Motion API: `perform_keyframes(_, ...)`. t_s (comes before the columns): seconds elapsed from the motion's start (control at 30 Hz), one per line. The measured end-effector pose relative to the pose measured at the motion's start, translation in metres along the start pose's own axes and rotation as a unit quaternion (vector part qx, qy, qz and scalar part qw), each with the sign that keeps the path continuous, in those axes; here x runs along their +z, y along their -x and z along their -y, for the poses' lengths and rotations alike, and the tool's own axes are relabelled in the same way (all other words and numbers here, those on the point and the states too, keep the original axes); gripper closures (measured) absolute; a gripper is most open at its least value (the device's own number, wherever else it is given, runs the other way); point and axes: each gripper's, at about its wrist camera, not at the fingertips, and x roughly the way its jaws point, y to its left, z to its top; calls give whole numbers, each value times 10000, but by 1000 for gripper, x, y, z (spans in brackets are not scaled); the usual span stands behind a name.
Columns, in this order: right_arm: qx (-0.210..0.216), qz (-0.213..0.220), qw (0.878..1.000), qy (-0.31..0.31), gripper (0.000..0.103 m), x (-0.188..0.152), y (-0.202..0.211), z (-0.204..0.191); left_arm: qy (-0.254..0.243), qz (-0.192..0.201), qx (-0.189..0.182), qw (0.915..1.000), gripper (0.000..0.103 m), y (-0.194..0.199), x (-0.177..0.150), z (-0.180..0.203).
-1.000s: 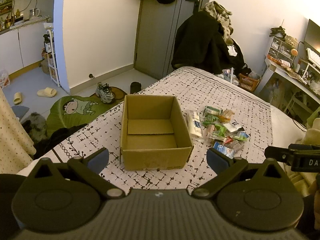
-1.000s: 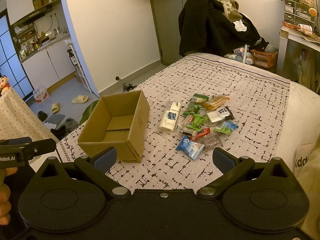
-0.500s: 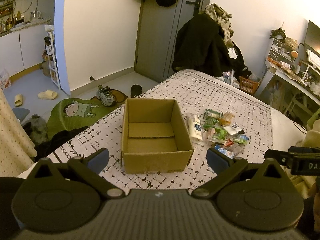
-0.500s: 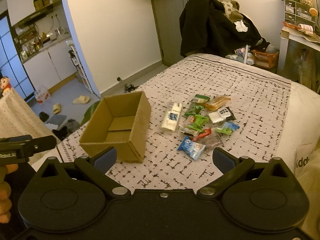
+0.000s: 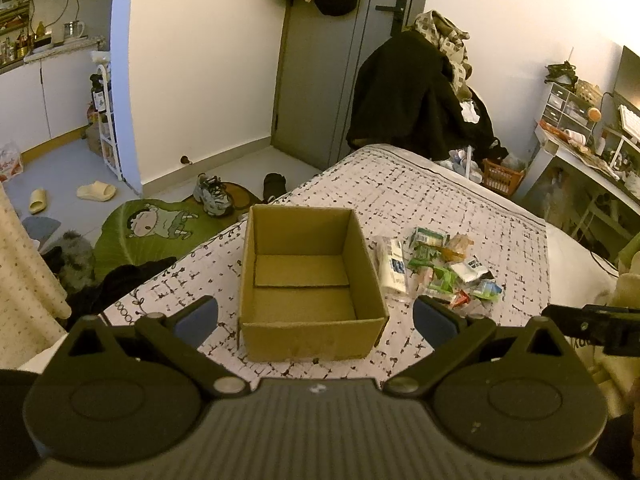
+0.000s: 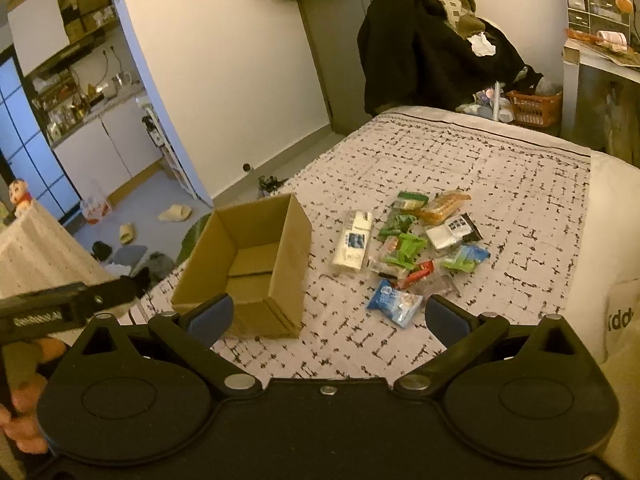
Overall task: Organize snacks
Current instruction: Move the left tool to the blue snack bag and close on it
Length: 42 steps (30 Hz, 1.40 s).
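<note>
Two claws are hovering over a bed (image 6: pixel 460 152) where an empty cardboard box (image 5: pixel 308 284) is sitting beside a loose heap of snacks (image 6: pixel 416 248). The left claw (image 5: pixel 316 316) is hanging spread wide and empty just short of the box's near wall; the right claw (image 6: pixel 328 316) is likewise gaping and holding nothing, looking down on the near edge of the heap. The snacks are lying on the patterned bedspread just to the right of the box, touching and overlapping one another, with nothing yet inside the box.

The packets are looking light, thin and crinkly, likely to slide or buckle under a pinch, and their contents may well crush if squeezed hard. The blue packet (image 6: pixel 394 303), lying nearest the right claw and a little apart from the rest, is offering the easiest first pick: a pinch across its puffed middle or a sealed end seam seems safest. The long white packet (image 6: pixel 352 242), closest to the box, is appearing stiffer and would probably be best taken across its narrow width. The soft bedding is giving underneath, so pressing down for a grip may sink the packet.
</note>
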Motion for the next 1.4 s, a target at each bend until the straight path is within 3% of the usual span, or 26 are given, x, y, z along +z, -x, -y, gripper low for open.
perform_keyframes(0.8,-251,-302,9991,143,0,37,-38,43,247,-224,-252,9991,2,-57,7,32)
perform_keyframes(1.17,-302,-140,9994,-98,0,51,-53,76,327,-405,-470,9975,4,-78,3,68)
perform_keyframes(1.4,-140,-157,9987,-465,12,38,-64,96,435,-488,-695,9954,10,-98,-7,89)
